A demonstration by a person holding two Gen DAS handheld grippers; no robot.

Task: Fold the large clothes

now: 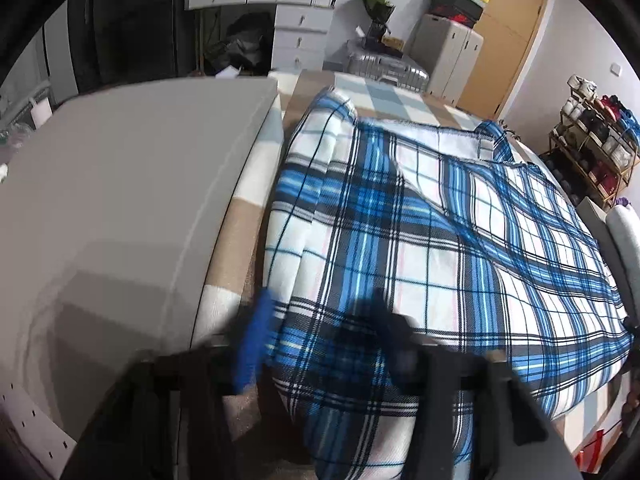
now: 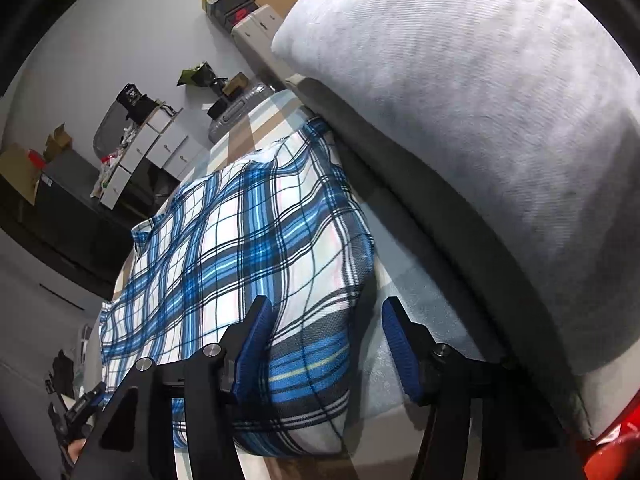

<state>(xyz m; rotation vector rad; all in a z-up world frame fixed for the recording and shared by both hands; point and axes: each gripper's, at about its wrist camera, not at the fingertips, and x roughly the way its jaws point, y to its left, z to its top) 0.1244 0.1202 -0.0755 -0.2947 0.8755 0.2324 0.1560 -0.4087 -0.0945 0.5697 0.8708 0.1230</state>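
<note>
Right wrist view: right hand-held gripper [image 2: 326, 344] stands open astride the plaid blanket [image 2: 240, 240] corner; left hand-held gripper [image 1: 316, 320] blurred, state undeterminable.

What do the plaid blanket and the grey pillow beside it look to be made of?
Plaid blanket: probably soft fleece or brushed woven cloth, matte, with a fine knit-like texture at its folded edge. Grey pillow: seemingly velvety plush fabric, faintly ribbed, with a soft sheen.

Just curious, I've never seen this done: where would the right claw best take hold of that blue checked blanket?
Probably the near folded corner of the blue plaid blanket, coming from the near edge. The layers stack into a thick edge there, lying between the open right gripper's fingers with bare bedding beside it, clear of the grey cushion.
</note>
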